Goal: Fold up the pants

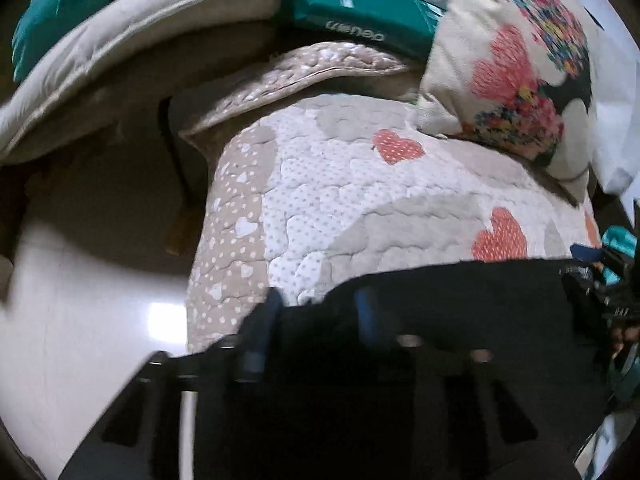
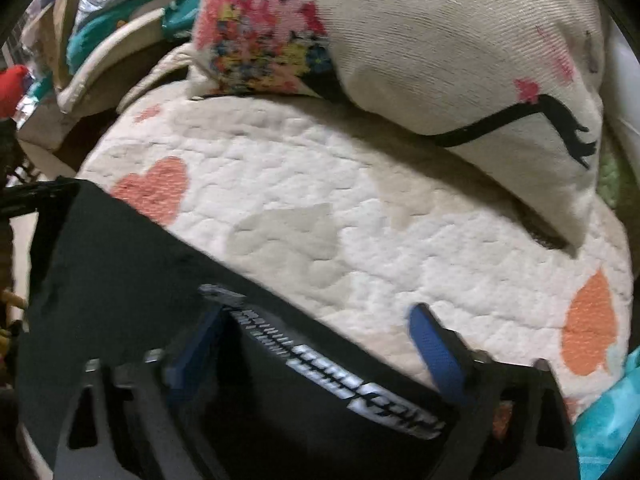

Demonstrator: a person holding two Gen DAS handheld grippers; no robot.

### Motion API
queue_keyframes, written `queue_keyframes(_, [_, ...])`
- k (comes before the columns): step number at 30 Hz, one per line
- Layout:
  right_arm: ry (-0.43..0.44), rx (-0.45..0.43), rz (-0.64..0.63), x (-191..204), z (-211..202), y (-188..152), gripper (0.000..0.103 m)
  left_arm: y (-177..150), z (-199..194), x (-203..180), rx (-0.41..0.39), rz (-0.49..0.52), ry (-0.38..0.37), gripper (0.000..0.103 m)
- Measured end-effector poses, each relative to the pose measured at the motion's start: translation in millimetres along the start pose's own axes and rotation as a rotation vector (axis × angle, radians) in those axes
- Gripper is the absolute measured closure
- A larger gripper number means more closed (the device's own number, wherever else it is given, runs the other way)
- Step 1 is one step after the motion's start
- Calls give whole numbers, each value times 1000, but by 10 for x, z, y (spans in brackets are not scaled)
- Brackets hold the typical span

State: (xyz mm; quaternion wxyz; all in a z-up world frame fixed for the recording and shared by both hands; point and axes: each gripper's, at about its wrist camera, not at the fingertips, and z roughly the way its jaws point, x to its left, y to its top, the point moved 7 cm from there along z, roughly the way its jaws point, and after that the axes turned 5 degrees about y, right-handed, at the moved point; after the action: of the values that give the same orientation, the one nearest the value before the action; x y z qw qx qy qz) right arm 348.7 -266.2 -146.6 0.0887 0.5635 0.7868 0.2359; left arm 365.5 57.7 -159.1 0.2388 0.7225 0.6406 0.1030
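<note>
Black pants [image 1: 460, 300] lie on a quilted bed cover [image 1: 360, 200], their edge running across the lower part of both views. In the left wrist view my left gripper [image 1: 318, 310] stands at the pants' left end, its blue pads [image 1: 272, 312] close together with a hump of black cloth pinched between them. In the right wrist view the pants [image 2: 120, 260] show a band with white lettering [image 2: 360, 384]. My right gripper [image 2: 320, 332] straddles that band with its jaws wide, one blue pad [image 2: 436, 352] over the quilt and apart from the cloth.
A cream cushion [image 2: 440, 40] with a floral pattern rests on the quilt [image 2: 320, 200] beyond the pants. A teal packet [image 1: 360, 12] and folded bedding [image 1: 120, 52] lie farther back. The bed's left edge drops to a pale floor [image 1: 80, 300]. Turquoise cloth [image 2: 608, 420] sits at the right.
</note>
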Motion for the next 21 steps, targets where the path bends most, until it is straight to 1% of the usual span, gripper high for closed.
queue_keyframes(1, [19,-2,-8,44,-24,-8,36,4,-25,-9,1,4,-10,89])
queue_keyframes(2, [29,-2,-11,88,-51,-20,42,1,-57,-15,3,2,-23,90])
queue_keyframes(3, [30,-1,-12,110,-67,-20,55,10,-91,-17,1,0,-22,91])
queue_keyframes(4, [25,0,-11,113,-93,-35,65,19,-127,-24,-7,5,-13,91])
queue_keyframes(5, [15,-5,-6,102,-127,-34,71,18,-178,-37,-17,12,-1,91])
queue_keyframes(6, [34,-9,11,100,-168,-32,77,46,-214,-45,-22,12,4,91])
queue_keyframes(9, [47,-31,24,175,-311,-32,83,60,-367,-71,-48,7,15,91])
queue_keyframes(12, [27,-42,3,303,-456,-85,88,68,-591,-74,-85,-6,30,91])
queue_keyframes(17, [16,-86,8,485,-812,-207,89,-26,-1015,-122,-143,-6,48,91])
queue_keyframes(19, [16,-97,6,568,-958,-287,89,-146,-1233,-155,-165,10,59,91])
queue_keyframes(21, [20,-103,3,651,-1145,-441,89,-287,-1395,-185,-182,29,69,91])
